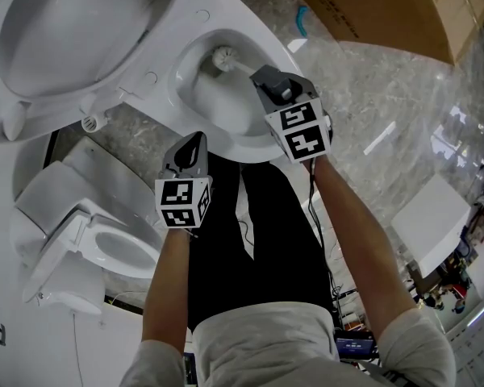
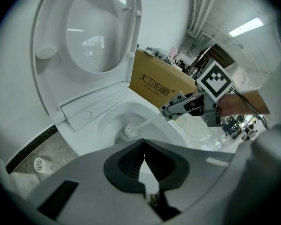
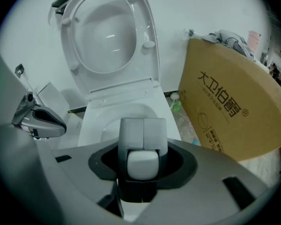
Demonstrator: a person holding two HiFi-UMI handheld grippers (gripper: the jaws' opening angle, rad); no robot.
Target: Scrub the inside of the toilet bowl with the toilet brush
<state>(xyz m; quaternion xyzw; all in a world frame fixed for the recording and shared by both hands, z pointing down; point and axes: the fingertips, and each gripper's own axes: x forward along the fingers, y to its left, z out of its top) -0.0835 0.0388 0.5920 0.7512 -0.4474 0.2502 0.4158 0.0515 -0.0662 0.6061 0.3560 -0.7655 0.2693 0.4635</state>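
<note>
The white toilet bowl stands open, its seat and lid raised. The toilet brush's white bristle head rests inside the bowl against its far wall. My right gripper hovers over the bowl's right side, shut on the brush handle; in the right gripper view the handle's rounded end is clamped between the jaws of the right gripper. My left gripper hangs at the bowl's near rim, shut and empty. The left gripper view shows the brush head and the right gripper.
A large cardboard box stands right of the toilet on the marble floor. A second, smaller toilet sits at lower left. A white flat piece lies at right. A small white round fitting lies on the floor left of the bowl.
</note>
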